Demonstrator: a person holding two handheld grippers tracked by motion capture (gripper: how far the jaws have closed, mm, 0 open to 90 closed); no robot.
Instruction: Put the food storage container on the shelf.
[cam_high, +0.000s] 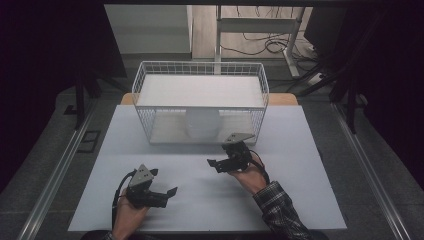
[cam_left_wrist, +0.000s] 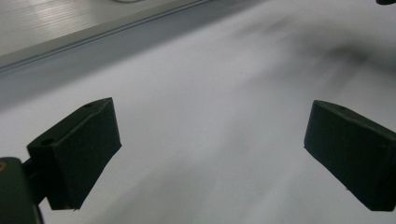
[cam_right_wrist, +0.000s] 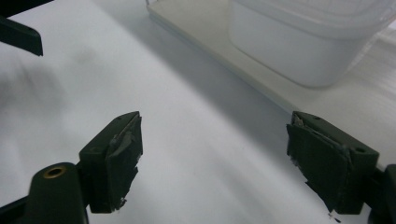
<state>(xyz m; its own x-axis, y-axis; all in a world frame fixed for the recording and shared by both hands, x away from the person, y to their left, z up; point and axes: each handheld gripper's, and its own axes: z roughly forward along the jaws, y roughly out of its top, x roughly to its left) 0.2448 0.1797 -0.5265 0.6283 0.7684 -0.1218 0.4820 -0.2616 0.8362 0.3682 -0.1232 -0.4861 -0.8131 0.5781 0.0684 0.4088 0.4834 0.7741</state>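
Black two-jawed right tool (cam_high: 216, 165) with grey plate; sleeve (cam_high: 280, 207) seemingly dark plaid.

White sheet (cam_high: 210, 205) covers table, bare at 6 o'clock. Wire basket (cam_high: 143, 82) stands on sheet's far edge, 12 o'clock; white shelf panel (cam_high: 200, 91) lies across its top. Wooden tabletop corner (cam_high: 286, 99) shows behind basket, 1 o'clock. Metal floor rail (cam_high: 60, 165) runs along 9 o'clock side, second rail (cam_high: 371, 172) along 3 o'clock side. Dark floor plate (cam_high: 89, 141) just beside left rail, 9 o'clock. Loose cables (cam_high: 265, 46) on floor near white desk frame (cam_high: 291, 52), 1 o'clock. Black curtain (cam_high: 40, 75) at 10 o'clock.
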